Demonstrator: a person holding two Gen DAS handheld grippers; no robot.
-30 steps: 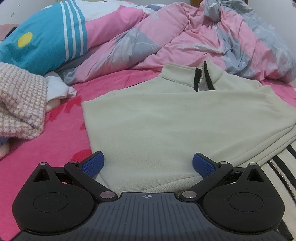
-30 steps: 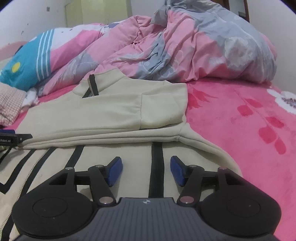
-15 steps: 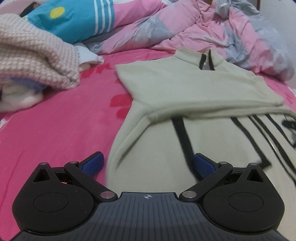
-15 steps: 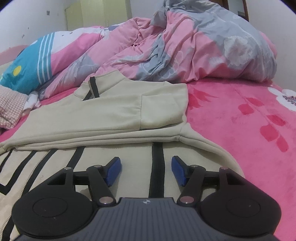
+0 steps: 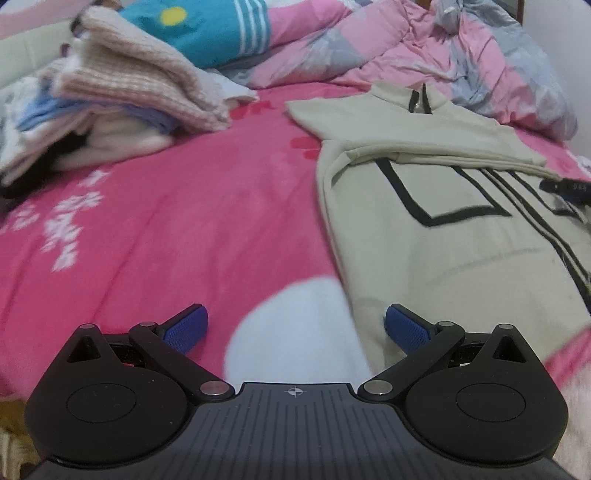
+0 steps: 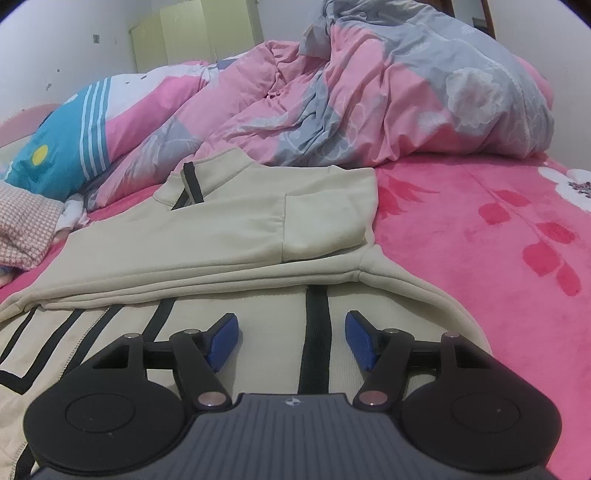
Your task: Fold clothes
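The left gripper (image 5: 294,326) has its blue-padded fingers (image 5: 186,326) spread wide apart with nothing between them; the left pad sits over the pink bedspread (image 5: 184,221) and the right pad sits at the near left edge of the cream jacket (image 5: 461,236); contact cannot be confirmed. The right gripper (image 6: 291,341) has its fingers (image 6: 223,341) parted to a moderate gap, also empty, positioned above the jacket with a black stripe (image 6: 316,332) running between the pads. The cream jacket (image 6: 221,236) lies flat on the bedspread, collar and black zipper trim pointing toward the headboard end, with both sleeves folded across the chest so that a horizontal fold line crosses the garment; black rectangular line markings cover the lower body panel. In the left wrist view, the tip of the right gripper (image 5: 565,186) shows at the jacket's far right edge. The pink bedspread (image 6: 498,258) carries red leaf and white flower prints. A rumpled pink-and-grey quilt (image 6: 388,99) is heaped just behind the collar. A teal striped pillow (image 5: 214,29) lies to the left of the quilt. A stack of folded clothes (image 5: 129,99), topped by a pink knit, rests on the bedspread well apart from the jacket. A white wall and a pale green cabinet (image 6: 192,35) stand behind the bed.
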